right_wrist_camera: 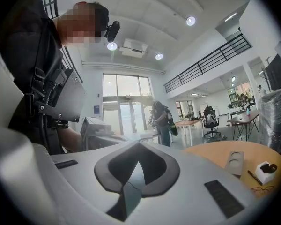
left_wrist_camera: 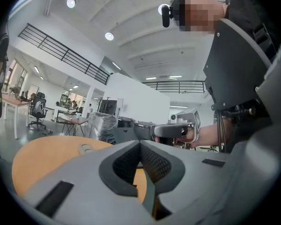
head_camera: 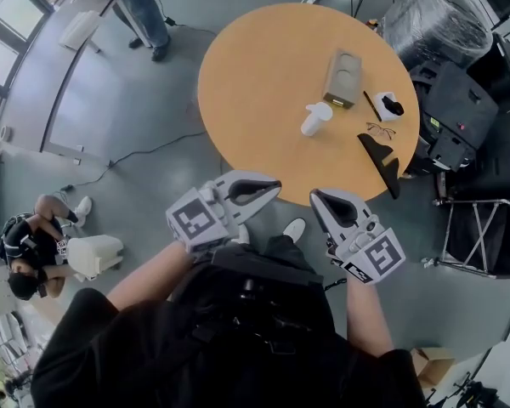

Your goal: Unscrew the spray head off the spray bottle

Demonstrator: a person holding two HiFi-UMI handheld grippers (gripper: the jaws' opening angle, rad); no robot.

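1. Spray bottle (head_camera: 316, 118): white, on the round table (head_camera: 255, 83), a little right of centre and closer to the near edge than the far one. It seems to stand upright with the spray head (head_camera: 320, 109) on. Nothing touches it, so by my reading the unscrewing has not begun.
2. Just past it, toward the far edge, lies a cardboard cup tray (head_camera: 343, 76). Toward the right edge sit a pen (head_camera: 371, 104), a small white box (head_camera: 389, 105) with something dark in it, and glasses (head_camera: 380, 129). A black wedge (head_camera: 381, 161) lies at the near-right edge. None of these stands between the near edge and the bottle, so the way in looks free.
3. Left gripper (head_camera: 277, 185): its jaws are pressed together with nothing between them. It is held about level at the near edge, with its tips turned toward the other gripper.
4. Right gripper (head_camera: 315, 196): its jaws are also closed and empty. It is at the near edge just beside the left gripper, well apart from the bottle.
5. Judgement: both grippers must open before either can take hold. Two grips will likely be needed, one clamping the body and one turning the head, or the light bottle would spin along with the head.
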